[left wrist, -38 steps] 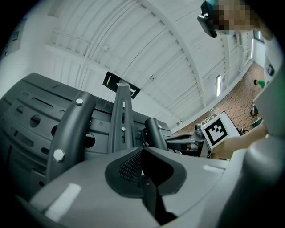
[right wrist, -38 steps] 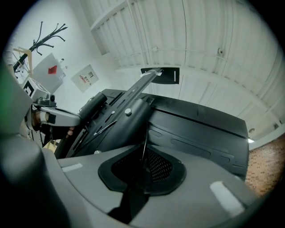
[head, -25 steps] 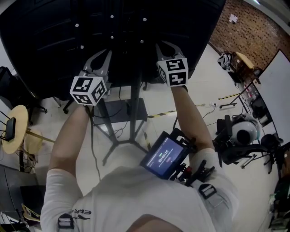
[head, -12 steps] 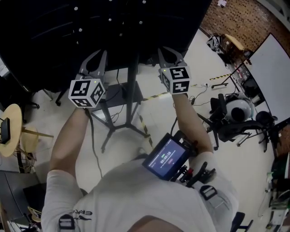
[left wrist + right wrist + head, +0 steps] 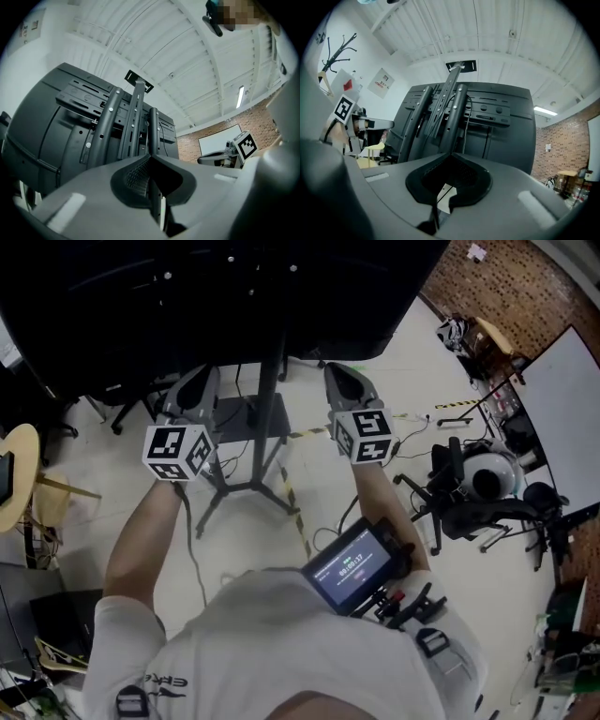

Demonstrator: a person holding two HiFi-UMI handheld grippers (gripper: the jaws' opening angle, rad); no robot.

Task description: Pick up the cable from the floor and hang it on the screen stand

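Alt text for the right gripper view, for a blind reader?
Right gripper shut, aimed up at the back of a black screen on its stand; white ceiling above, brick wall at right.

The pale floor (image 5: 248, 540) carries the splayed legs of the screen stand (image 5: 246, 486) near its middle. A yellow-and-black striped tape (image 5: 292, 512) runs across it just beside those legs. A dark wheeled chair (image 5: 487, 517) stands well to the right, and 1 round wooden table (image 5: 14, 474) stands at the left edge.
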